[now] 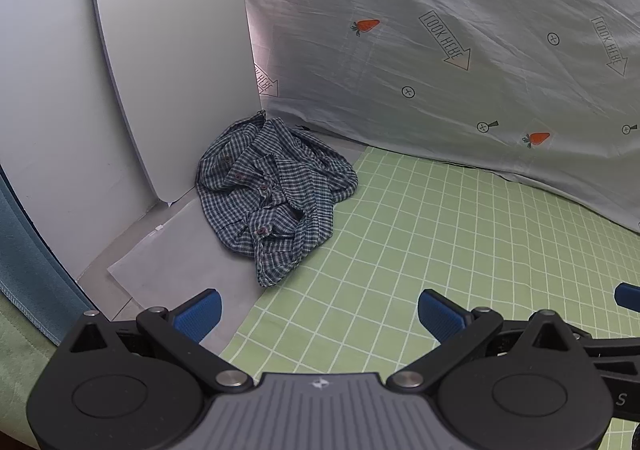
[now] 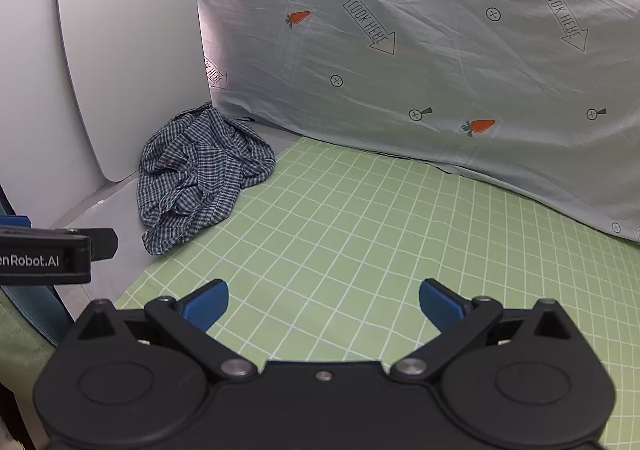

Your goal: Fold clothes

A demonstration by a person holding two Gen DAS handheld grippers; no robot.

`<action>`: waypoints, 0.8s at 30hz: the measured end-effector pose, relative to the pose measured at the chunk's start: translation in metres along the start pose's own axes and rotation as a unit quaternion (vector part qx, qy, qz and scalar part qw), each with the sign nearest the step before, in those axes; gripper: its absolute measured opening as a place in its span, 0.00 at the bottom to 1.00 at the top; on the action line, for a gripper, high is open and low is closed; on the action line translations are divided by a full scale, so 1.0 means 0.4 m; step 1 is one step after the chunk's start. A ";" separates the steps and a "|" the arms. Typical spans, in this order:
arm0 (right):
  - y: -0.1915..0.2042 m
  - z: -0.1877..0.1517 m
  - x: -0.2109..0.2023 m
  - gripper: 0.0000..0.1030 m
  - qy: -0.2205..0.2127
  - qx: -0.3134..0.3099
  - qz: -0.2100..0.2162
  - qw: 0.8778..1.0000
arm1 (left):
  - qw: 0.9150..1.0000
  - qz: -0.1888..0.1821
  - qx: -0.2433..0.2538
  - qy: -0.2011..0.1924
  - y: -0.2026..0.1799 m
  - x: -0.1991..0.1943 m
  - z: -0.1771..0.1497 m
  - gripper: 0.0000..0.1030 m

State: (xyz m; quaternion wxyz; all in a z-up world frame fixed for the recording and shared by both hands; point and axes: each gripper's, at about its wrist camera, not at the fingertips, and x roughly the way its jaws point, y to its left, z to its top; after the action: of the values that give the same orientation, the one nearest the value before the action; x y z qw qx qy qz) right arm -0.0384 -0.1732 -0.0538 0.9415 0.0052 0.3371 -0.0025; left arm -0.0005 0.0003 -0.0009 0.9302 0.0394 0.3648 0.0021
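So the worktop [image 2: 360,234] is covered with a light green cloth [image 1: 440,250] printed with a white grid, and along its left side there's a strip of plain grey sheet [image 1: 188,250] poking out from under it. Behind everything hangs a pale blue-grey bedsheet [image 2: 440,49] with little carrots, "LOOK HERE" arrows and small plus-in-circle marks on it. On the left, a white rounded board [image 1: 172,61] leans up against a white wall [image 1: 36,109], and a bit of teal fabric [image 1: 28,270] shows at the far left edge.

The shirt [image 1: 272,193], a dark blue and white check one with buttons, sits crumpled in a heap in the back left corner, right at the foot of the board, half on the grey sheet and half on the green cloth.

Both tongs are spread wide with nothing in them: the left tongs [image 1: 318,316] and the right tongs [image 2: 324,306] hang over the near part of the cloth, well apart from the shirt.
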 end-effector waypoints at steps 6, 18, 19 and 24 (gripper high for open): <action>0.003 -0.005 -0.002 1.00 0.002 0.001 0.003 1.000 | 1.000 -0.001 0.000 0.000 0.003 -0.003 -0.012 1.00; -0.005 -0.001 -0.004 1.00 0.004 -0.001 -0.001 1.000 | 1.000 -0.002 0.001 0.003 -0.001 -0.001 -0.026 1.00; -0.006 -0.001 -0.005 1.00 0.004 -0.001 -0.001 1.000 | 1.000 -0.003 0.001 0.004 -0.001 -0.001 -0.027 1.00; -0.008 -0.002 -0.003 1.00 0.005 0.000 -0.001 1.000 | 1.000 -0.001 0.000 0.006 -0.006 -0.001 -0.031 1.00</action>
State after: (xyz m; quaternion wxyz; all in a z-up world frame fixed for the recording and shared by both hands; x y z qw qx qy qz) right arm -0.0397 -0.1764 -0.0536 0.9397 0.0044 0.3421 -0.0036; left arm -0.0092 -0.0014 -0.0097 0.9282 0.0394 0.3700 0.0014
